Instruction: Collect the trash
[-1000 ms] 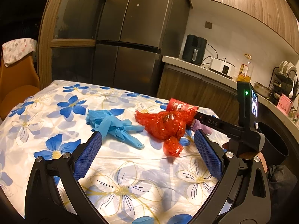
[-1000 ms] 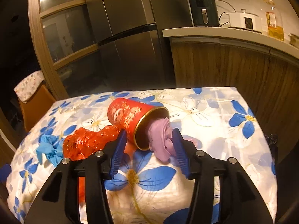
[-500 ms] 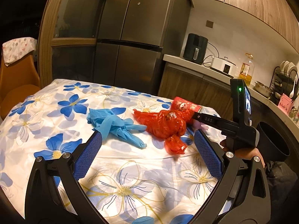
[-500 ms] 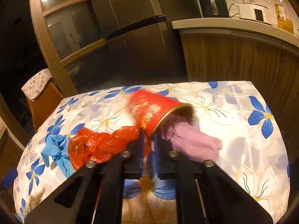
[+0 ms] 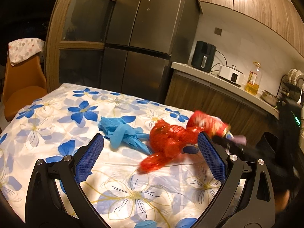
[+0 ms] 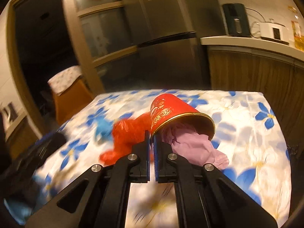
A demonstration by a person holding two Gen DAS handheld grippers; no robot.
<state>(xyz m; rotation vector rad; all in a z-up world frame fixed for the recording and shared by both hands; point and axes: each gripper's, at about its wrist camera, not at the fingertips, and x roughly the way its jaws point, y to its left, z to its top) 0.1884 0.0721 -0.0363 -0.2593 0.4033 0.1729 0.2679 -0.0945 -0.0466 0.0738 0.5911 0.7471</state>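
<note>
Right wrist view: your right gripper (image 6: 151,139) had its fingers (image 6: 146,150) pressed nearly together, pinching the gold rim of the red paper cup (image 6: 171,112). Cup lay tipped with its mouth toward the camera, lifted off the table (image 6: 266,152) as far as the blur lets you judge. Purple crumpled tissue (image 6: 197,148) hung out of the cup mouth, spilling toward the lower right. Red plastic bag (image 6: 131,133) sat just left of the cup, touching or overlapping it; blurred, so contact unclear. Blue glove (image 6: 103,127) lay further left, smeared by motion.

Left wrist view: your left gripper (image 5: 151,159) hung over the near part of the floral tablecloth with its fingers (image 5: 89,159) spread wide, nothing between the pads. Blue glove (image 5: 121,133) lay crumpled ahead of the left finger, red bag (image 5: 169,140) beside it to the right, the two touching at the glove's tips. Red cup (image 5: 207,123) showed at the far right edge of the table, blurred, with the dark right gripper (image 5: 226,142) at it and a bit of purple tissue (image 5: 238,138) sticking out. Black bin (image 5: 269,138) stood just off the table's right side.
</note>
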